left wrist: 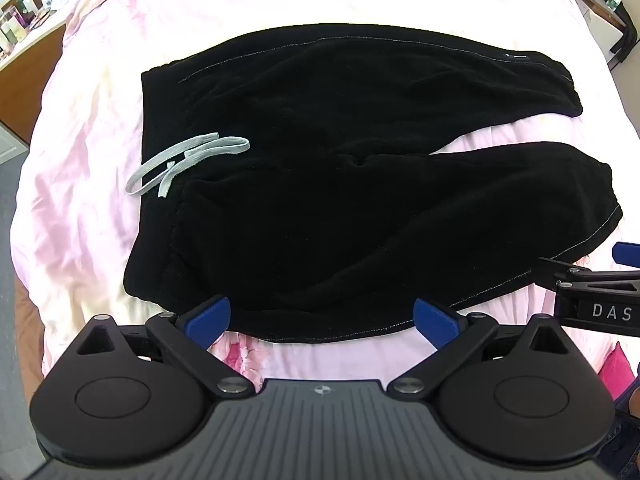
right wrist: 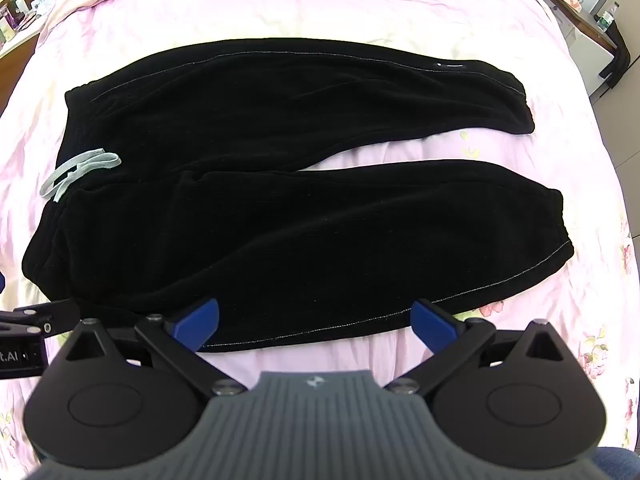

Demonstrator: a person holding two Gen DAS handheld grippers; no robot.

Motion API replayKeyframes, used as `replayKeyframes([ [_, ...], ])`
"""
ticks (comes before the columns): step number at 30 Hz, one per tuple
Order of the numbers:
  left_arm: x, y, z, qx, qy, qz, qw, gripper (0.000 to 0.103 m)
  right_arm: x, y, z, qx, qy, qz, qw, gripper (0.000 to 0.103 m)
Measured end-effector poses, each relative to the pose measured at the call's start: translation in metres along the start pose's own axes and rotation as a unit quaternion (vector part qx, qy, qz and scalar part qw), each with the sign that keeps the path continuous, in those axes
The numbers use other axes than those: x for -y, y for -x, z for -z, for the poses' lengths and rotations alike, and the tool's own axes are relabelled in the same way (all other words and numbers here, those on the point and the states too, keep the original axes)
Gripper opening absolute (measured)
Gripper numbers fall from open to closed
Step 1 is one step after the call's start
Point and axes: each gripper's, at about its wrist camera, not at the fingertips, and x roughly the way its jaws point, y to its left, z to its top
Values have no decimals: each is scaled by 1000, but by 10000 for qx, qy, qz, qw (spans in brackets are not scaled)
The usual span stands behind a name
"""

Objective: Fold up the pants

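Black fleece pants (left wrist: 320, 184) (right wrist: 280, 216) lie flat on a pink bedspread, waistband to the left, both legs running right and spread apart. A grey drawstring (left wrist: 188, 160) (right wrist: 80, 170) lies looped at the waistband. My left gripper (left wrist: 322, 320) hovers over the near edge of the pants by the waist, open, blue pads wide apart with nothing between them. My right gripper (right wrist: 316, 322) hangs over the near edge of the closer leg, open and empty too. Each gripper shows at the edge of the other's view: the right gripper (left wrist: 592, 280), the left gripper (right wrist: 28, 320).
The pink bedspread (left wrist: 100, 140) (right wrist: 400, 12) covers the bed on all sides of the pants. A wooden counter with bottles (left wrist: 24, 28) stands at the far left. A desk and a dark chair (right wrist: 616, 56) stand at the far right.
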Motion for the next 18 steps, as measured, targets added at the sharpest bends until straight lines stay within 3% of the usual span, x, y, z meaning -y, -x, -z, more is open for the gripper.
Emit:
replayKeyframes([
  [18, 4, -3, 1, -10, 22, 77, 10000, 103, 1, -2, -3, -1, -10, 16, 10000, 98],
])
